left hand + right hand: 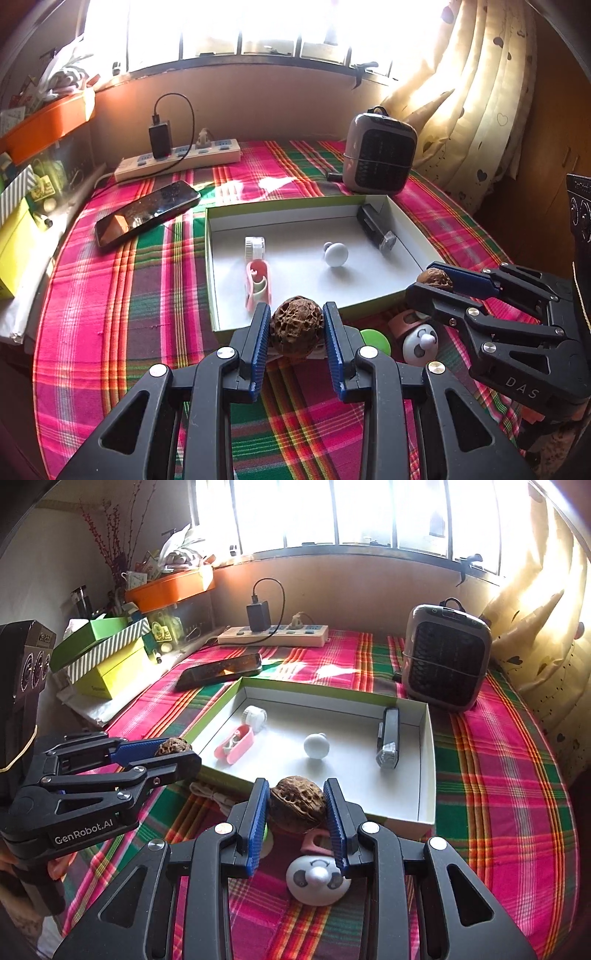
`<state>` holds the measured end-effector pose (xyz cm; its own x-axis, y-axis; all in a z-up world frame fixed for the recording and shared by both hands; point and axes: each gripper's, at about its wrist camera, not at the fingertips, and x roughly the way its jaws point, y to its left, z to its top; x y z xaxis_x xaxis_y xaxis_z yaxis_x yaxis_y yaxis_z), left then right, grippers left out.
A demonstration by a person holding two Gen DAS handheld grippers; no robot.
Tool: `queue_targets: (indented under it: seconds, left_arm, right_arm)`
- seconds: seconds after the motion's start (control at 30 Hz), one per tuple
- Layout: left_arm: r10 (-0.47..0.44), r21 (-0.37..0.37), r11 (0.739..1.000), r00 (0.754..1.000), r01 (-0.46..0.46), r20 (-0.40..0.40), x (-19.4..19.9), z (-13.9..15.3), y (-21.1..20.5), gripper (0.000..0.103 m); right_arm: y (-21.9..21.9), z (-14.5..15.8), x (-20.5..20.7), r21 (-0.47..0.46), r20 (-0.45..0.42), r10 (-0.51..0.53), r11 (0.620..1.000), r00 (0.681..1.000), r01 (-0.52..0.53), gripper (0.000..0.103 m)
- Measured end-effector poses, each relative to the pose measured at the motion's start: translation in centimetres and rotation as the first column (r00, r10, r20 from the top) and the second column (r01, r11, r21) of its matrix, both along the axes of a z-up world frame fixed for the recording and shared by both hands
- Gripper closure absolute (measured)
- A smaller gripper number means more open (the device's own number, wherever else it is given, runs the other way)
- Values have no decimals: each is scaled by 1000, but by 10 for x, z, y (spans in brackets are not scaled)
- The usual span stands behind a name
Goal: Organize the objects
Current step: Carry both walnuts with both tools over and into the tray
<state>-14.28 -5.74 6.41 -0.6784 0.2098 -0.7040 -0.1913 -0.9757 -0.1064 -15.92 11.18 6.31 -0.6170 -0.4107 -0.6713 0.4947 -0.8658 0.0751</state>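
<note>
My left gripper (297, 328) is shut on a rough brown walnut (297, 326), held just above the near rim of the shallow white box (295, 221). My right gripper (297, 805) is shut on a second walnut (295, 803) near the box's front wall. Each gripper shows in the other's view: the right gripper (432, 278) at the box's near right corner, the left gripper (173, 749) at its near left corner. Inside the box lie a pink tape dispenser (256, 284), a white ball (336, 254) and a black stapler (375, 227).
On the plaid cloth below the grippers sit a white panda-face toy (317, 880) and a green round piece (376, 341). A phone (146, 212), a power strip (177, 160) and a small heater (378, 153) stand behind the box. Stacked boxes (107, 657) line the left edge.
</note>
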Motion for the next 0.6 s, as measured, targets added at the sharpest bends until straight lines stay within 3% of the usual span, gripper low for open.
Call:
queue_targets:
  seconds: [0.6]
  left_arm:
    - [44, -29, 999, 999, -44, 3, -66, 3, -2, 76]
  right_arm:
    - [-3, -2, -69, 36, 15, -30, 999, 999, 30, 71]
